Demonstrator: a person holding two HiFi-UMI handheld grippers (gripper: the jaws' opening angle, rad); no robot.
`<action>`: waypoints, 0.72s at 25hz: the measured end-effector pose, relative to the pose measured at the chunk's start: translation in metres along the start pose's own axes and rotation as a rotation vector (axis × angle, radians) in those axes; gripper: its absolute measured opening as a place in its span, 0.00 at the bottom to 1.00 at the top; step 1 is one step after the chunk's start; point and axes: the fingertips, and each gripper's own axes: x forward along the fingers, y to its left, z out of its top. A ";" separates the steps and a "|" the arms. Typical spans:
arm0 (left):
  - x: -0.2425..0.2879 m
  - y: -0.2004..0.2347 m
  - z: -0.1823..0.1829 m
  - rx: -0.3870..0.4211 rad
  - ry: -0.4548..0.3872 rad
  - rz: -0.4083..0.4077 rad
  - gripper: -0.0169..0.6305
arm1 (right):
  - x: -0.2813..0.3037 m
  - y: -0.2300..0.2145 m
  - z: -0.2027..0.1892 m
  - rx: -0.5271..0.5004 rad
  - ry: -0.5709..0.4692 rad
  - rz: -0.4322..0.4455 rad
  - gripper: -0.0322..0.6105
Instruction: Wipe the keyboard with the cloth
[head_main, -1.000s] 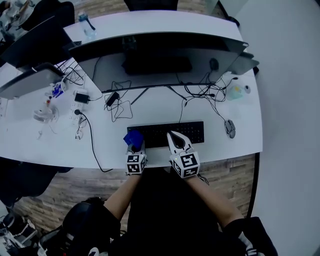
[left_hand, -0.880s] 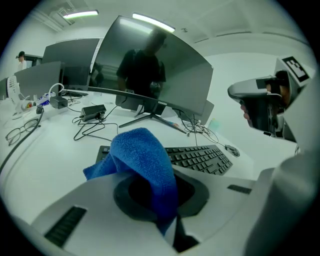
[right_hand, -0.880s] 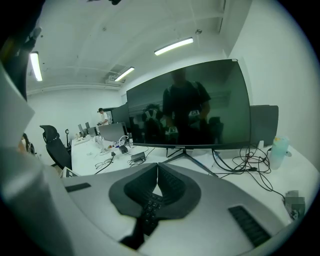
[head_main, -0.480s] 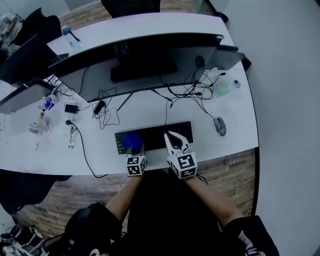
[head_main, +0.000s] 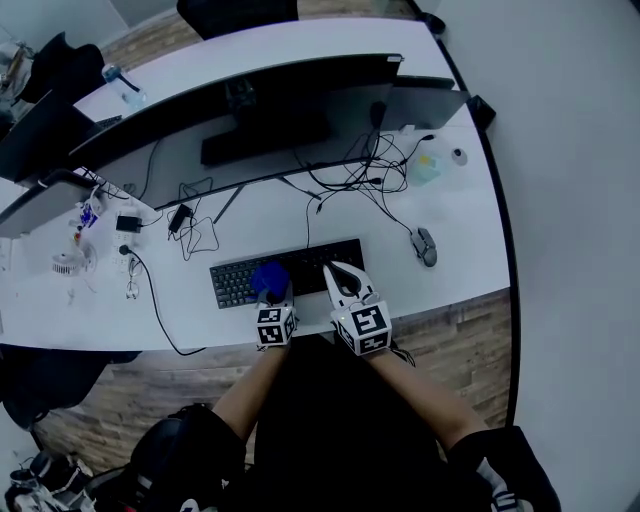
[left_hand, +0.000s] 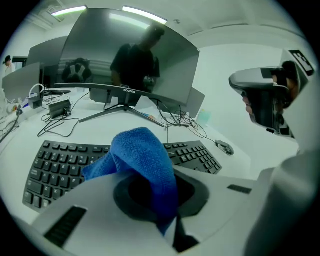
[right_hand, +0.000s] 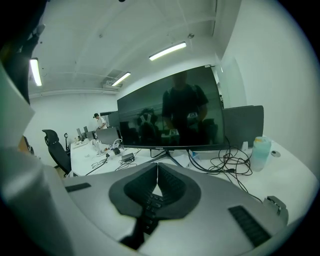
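Observation:
A black keyboard lies near the front edge of the white desk. My left gripper is shut on a blue cloth, which rests on the keys left of the keyboard's middle. In the left gripper view the cloth bulges out over the jaws, and the keyboard runs behind it. My right gripper hovers over the keyboard's right half, shut and holding nothing. In the right gripper view its jaws meet at the tips, with keys showing below them.
A wide curved monitor stands behind the keyboard over tangled cables. A mouse lies to the right and a pale bottle at the back right. Glasses, a small fan and a charger sit left.
The left gripper has slid the blue cloth rightward from the keyboard's left end toward its middle. The right gripper has drifted right along the keys too. The head view has shifted.

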 end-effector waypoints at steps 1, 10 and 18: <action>0.003 -0.005 0.001 0.003 0.003 -0.001 0.07 | -0.002 -0.004 0.000 0.002 0.000 0.002 0.08; 0.026 -0.048 0.004 0.010 0.011 -0.010 0.07 | -0.017 -0.039 0.002 0.005 -0.007 0.010 0.08; 0.044 -0.079 0.006 0.003 0.012 -0.006 0.07 | -0.029 -0.071 0.001 0.006 -0.005 0.016 0.08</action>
